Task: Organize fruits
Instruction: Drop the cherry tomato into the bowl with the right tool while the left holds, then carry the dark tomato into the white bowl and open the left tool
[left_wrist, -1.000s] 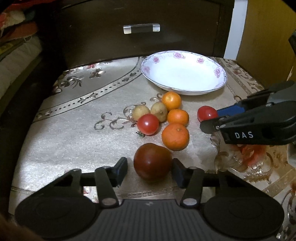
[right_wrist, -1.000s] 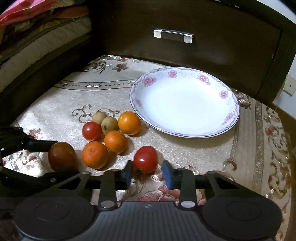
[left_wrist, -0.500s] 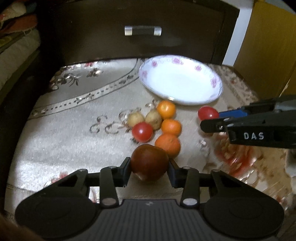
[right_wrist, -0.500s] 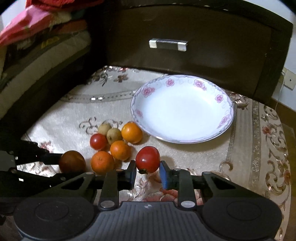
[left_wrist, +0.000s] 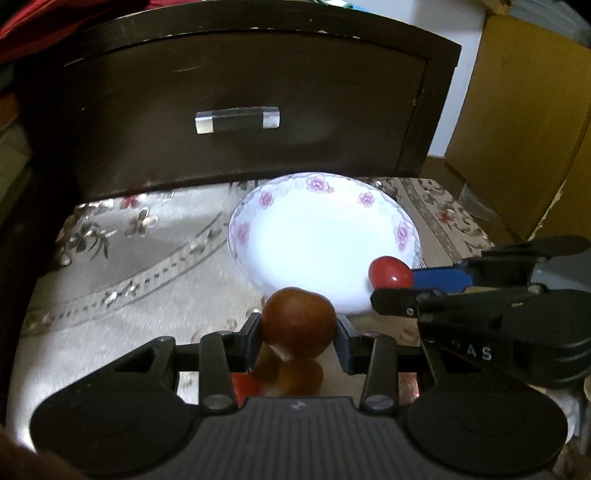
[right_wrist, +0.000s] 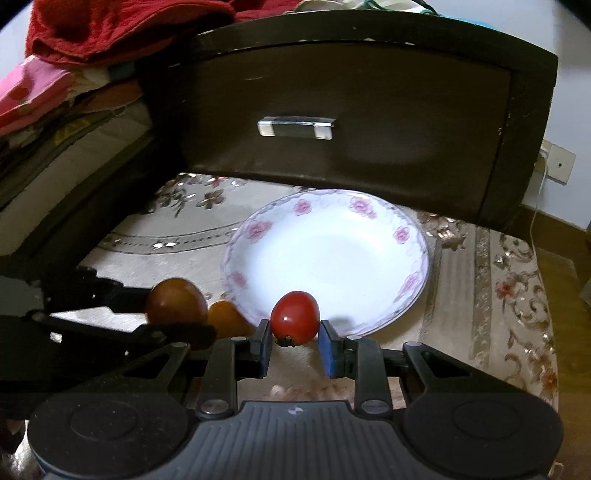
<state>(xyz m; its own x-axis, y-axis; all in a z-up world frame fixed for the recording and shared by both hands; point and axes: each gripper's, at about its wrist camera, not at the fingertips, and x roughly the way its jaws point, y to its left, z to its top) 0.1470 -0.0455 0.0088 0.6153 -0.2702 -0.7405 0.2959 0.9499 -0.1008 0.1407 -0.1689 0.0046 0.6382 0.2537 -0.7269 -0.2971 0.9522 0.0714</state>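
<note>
From the left wrist camera, our left gripper (left_wrist: 298, 334) is clamped on a large, dark reddish-brown round tomato (left_wrist: 298, 323), held in the air just short of the near rim of the white, pink-flowered ceramic plate (left_wrist: 243, 236). A second ago this tomato sat on the beige embroidered tablecloth (left_wrist: 122, 266) between open fingers; now it is lifted and carried far toward the plate. At right, our right gripper (left_wrist: 391, 284) holds a small bright red tomato (left_wrist: 389, 272) over the plate's near right rim.

From the right wrist camera, the right gripper (right_wrist: 294, 341) pinches that small red tomato (right_wrist: 295, 317) above the plate's near edge. One orange mandarin (right_wrist: 227, 319) shows on the cloth at left. Both fruits look ready for release into the bare plate.
</note>
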